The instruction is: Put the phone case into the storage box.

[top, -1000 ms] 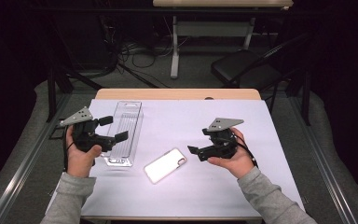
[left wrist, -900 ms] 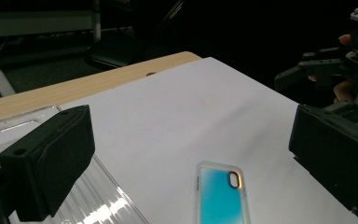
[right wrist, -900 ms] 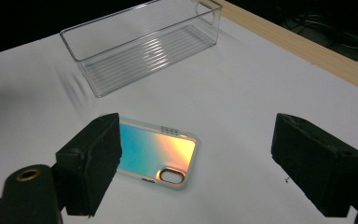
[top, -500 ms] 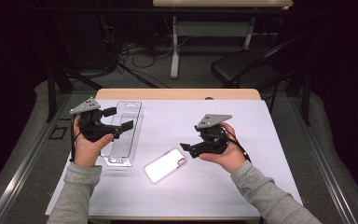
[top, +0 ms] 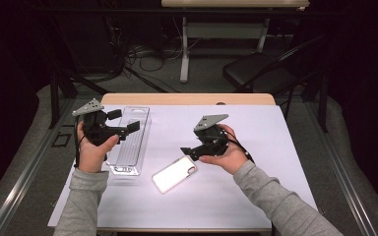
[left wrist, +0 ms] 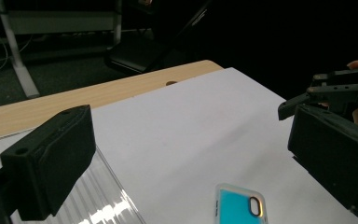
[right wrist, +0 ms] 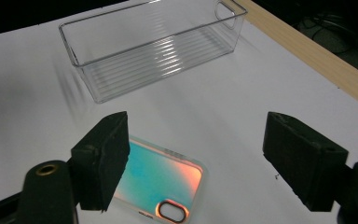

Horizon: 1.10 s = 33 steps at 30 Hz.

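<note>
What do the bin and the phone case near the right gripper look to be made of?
The bin looks like clear rigid plastic: the white sheet shows through its walls, and its ribbed floor catches glare. The phone case seems to be glossy plastic with an iridescent finish, shading from teal to orange, with a clear rim and a camera cut-out; soft or hard, I cannot tell.

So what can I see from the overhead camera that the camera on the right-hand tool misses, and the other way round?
The high view alone takes in both hands, the left gripper above the clear bin, the folding chair and the floor cables. The right gripper view alone reveals the phone case's iridescent teal-to-orange sheen and camera cutout. Both show the case, the bin and the open right gripper near the case.
</note>
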Tool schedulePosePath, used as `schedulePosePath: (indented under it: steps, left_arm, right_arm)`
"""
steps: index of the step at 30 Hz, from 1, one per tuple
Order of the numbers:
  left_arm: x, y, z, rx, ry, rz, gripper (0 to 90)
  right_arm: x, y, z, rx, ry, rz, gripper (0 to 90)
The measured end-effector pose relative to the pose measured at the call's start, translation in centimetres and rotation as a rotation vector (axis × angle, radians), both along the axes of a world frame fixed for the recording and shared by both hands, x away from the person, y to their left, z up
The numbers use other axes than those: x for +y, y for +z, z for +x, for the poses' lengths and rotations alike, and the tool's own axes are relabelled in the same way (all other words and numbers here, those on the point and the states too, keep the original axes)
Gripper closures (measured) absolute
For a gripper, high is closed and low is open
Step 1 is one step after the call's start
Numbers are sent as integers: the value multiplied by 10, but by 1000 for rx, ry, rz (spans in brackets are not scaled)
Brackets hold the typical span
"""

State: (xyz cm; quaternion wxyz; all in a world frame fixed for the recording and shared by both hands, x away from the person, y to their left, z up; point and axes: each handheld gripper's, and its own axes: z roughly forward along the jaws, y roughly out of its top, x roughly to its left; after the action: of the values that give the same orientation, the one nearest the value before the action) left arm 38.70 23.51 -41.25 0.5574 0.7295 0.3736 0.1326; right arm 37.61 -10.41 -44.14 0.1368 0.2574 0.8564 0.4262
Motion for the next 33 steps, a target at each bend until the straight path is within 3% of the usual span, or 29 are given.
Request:
schedulePosePath:
  steps: [11,15,25,31,33]
  left_arm:
    - [-6,-3,-6,-4,-9,32,18]
    - [-7,-3,-8,2,-2,34,18]
    - [-6,-5,-12,-2,-1,38,18]
    - [-4,-4,-13,-2,9,46,19]
    - [-3,-4,-14,-7,8,43,57]
  right_arm:
    - [25,-2,11,25,42,-67,311]
    - [34,-5,15,41,47,-117,362]
    - [37,-13,21,60,42,-159,402]
    - [37,-18,25,89,31,-166,447]
    - [38,-20,27,112,27,-170,453]
